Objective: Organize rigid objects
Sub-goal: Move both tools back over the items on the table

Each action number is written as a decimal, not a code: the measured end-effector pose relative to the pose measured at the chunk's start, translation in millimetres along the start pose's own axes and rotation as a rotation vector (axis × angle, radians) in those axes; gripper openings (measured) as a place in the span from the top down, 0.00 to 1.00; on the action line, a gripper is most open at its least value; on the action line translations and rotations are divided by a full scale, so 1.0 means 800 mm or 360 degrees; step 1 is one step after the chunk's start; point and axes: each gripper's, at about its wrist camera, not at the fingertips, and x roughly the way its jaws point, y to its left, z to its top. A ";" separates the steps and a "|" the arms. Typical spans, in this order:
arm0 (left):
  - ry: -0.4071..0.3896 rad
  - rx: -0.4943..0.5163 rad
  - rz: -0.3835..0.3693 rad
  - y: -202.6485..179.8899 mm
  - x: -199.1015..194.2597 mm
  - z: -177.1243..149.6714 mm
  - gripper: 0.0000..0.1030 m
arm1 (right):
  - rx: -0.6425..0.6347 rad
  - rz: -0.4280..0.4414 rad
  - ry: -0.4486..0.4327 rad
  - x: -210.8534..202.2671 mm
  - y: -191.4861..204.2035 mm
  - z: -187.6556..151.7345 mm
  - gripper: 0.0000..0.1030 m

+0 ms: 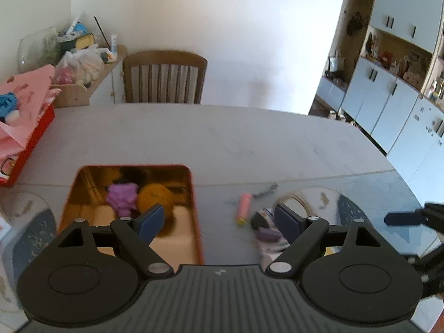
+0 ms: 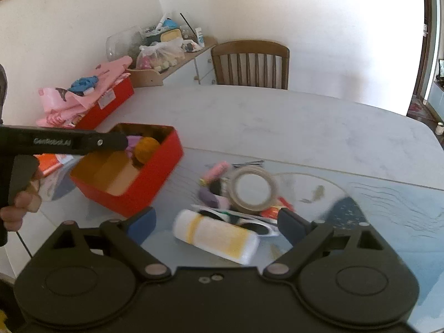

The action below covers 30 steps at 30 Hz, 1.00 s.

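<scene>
Off my left gripper's [image 1: 217,223] blue pads sits the red tin [image 1: 197,222], gold inside, holding a purple piece [image 1: 122,197] and an orange ball [image 1: 155,198]. Ahead of my right gripper [image 2: 216,226]: a white roll with yellow bands [image 2: 216,236], tan tape [image 2: 254,190], a pink tube [image 2: 217,170].

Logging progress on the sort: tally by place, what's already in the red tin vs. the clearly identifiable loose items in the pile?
In the tin: 2, purple toy and orange ball
Loose: 3, tape roll, white roll, pink tube
Total: 5
The rest of the pile is too blurred to count.
</scene>
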 end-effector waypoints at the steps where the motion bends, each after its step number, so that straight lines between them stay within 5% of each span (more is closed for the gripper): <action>1: 0.0009 0.0001 0.0002 -0.007 0.002 -0.003 0.16 | -0.0004 -0.0001 0.0004 -0.001 -0.009 -0.001 0.09; 11: 0.0146 0.0004 0.0039 -0.079 0.030 -0.029 0.16 | -0.0059 0.0034 0.0045 -0.001 -0.076 -0.004 0.09; 23: 0.0460 -0.0427 0.0175 -0.110 0.094 -0.055 0.16 | -0.0206 0.0079 0.0118 0.027 -0.124 0.001 0.09; 30: 0.0515 -0.0763 0.0201 -0.108 0.110 -0.058 0.16 | -0.0310 0.0132 0.0127 0.051 -0.133 0.027 0.09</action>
